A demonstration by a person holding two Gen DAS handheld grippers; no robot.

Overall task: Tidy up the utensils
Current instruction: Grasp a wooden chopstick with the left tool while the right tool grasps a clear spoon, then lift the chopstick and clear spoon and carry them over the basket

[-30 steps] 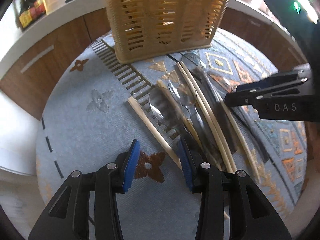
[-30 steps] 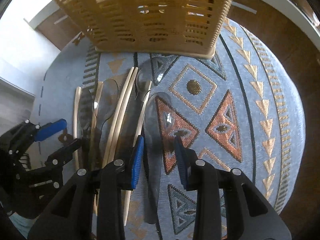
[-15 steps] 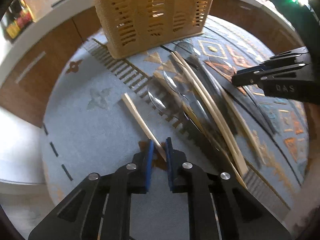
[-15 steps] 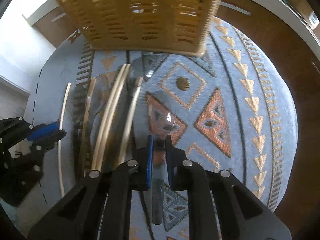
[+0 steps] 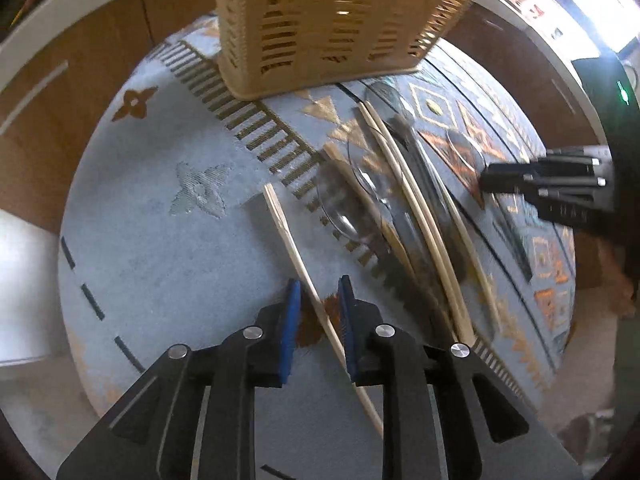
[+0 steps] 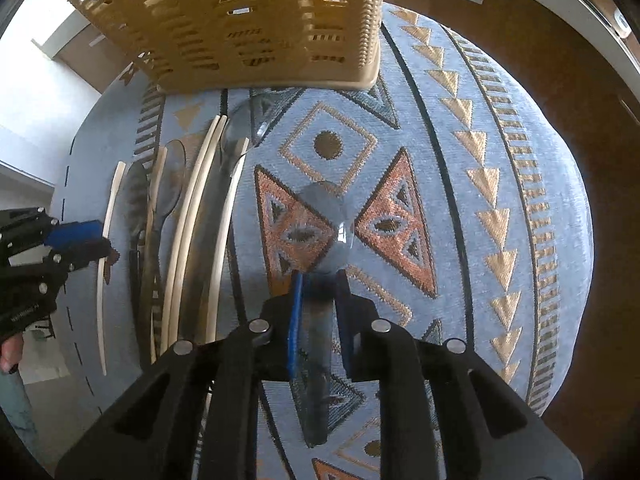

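I work over a round desk covered by a pale blue woven cloth (image 6: pixel 452 128) patterned with orange triangles, diamonds and dark stripes. Brown wooden cabinets with a white counter edge (image 5: pixel 52 92) curve around the far side.

At the far edge of the desk stands a tan slotted plastic basket (image 5: pixel 332 24), upright on the cloth. Near of it lies a row of utensils side by side: pale wooden chopsticks (image 6: pixel 192 216) and clear plastic spoons (image 6: pixel 170 184), all pointing roughly toward the basket.

My left tongs (image 5: pixel 318 320) sit low over the leftmost single wooden chopstick (image 5: pixel 296 256), which lies apart from the rest of the row. The blue pads (image 5: pixel 290 320) flank it with a gap on each side, so the tongs are parted and grip nothing.

My right tongs (image 6: pixel 318 320) are closed on the handle of a clear plastic spoon with a round bowl (image 6: pixel 326 220), lying to the right of the row over an orange triangle. Whether the spoon is lifted off the cloth I cannot tell.

The left wrist view shows the basket's left side, a flower motif (image 5: pixel 200 190) on the plain blue area and a bright window at far right. The right wrist view shows the cloth's triangle border (image 6: pixel 492 220) at right and the left tongs from the side.
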